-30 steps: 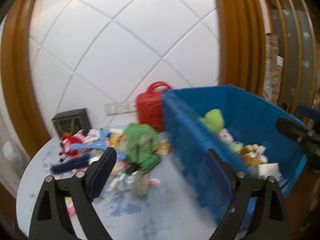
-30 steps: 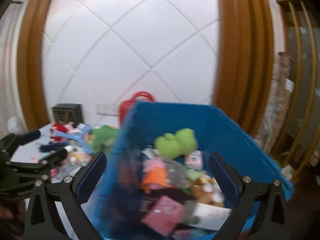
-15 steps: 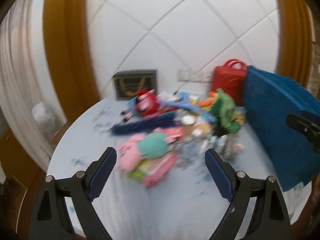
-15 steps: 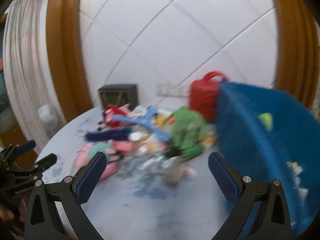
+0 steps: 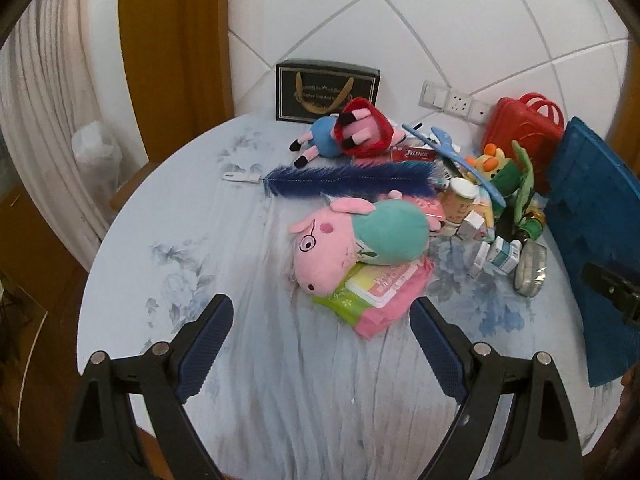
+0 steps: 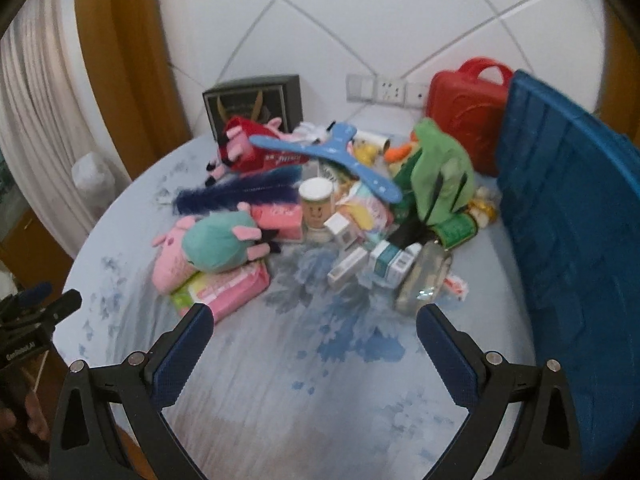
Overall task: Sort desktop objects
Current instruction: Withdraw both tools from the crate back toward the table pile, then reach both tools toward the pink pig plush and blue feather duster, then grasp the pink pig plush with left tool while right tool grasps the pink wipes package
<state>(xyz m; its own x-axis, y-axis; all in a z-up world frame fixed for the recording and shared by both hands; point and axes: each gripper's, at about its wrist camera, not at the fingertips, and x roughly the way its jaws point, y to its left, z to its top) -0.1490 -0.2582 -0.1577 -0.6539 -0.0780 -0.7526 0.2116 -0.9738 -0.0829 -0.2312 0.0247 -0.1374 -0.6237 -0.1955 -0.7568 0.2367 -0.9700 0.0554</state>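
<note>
On the round worktop (image 5: 256,360), covered in a pale blue flowered cloth, a heap of things lies toward the far side, and both tools hang above the bare near part of the cloth. The left tool (image 5: 320,344) stands wide apart, its blue-padded fingers (image 5: 204,344) empty and touching nothing; just beyond its tips lie a pink pack of wipes (image 5: 376,292) and, resting on top of that pack, a pink pig plush (image 5: 352,240) with a teal body. The right tool (image 6: 312,348) is likewise spread wide and holds nothing, its fingers (image 6: 180,356) over the blue flower print, apart from the nearest things: small medicine boxes (image 6: 390,264) and a clear plastic case (image 6: 424,280) lying on its side. Behind the pig plush a dark blue feather duster (image 5: 348,178) stretches across the cloth, and beyond it sits a second pig plush in red (image 5: 356,130). A light blue hanger (image 6: 332,156) rests on top of the heap, next to a green plush (image 6: 440,168) and a white-lidded cup with a face on it (image 6: 316,208). At the right edge stands a large blue bin (image 6: 568,216) (its contents cannot be seen from either view), with a red case (image 6: 468,108) against the wall beside it. A dark gift bag (image 5: 326,92) stands at the back by the wall.
</note>
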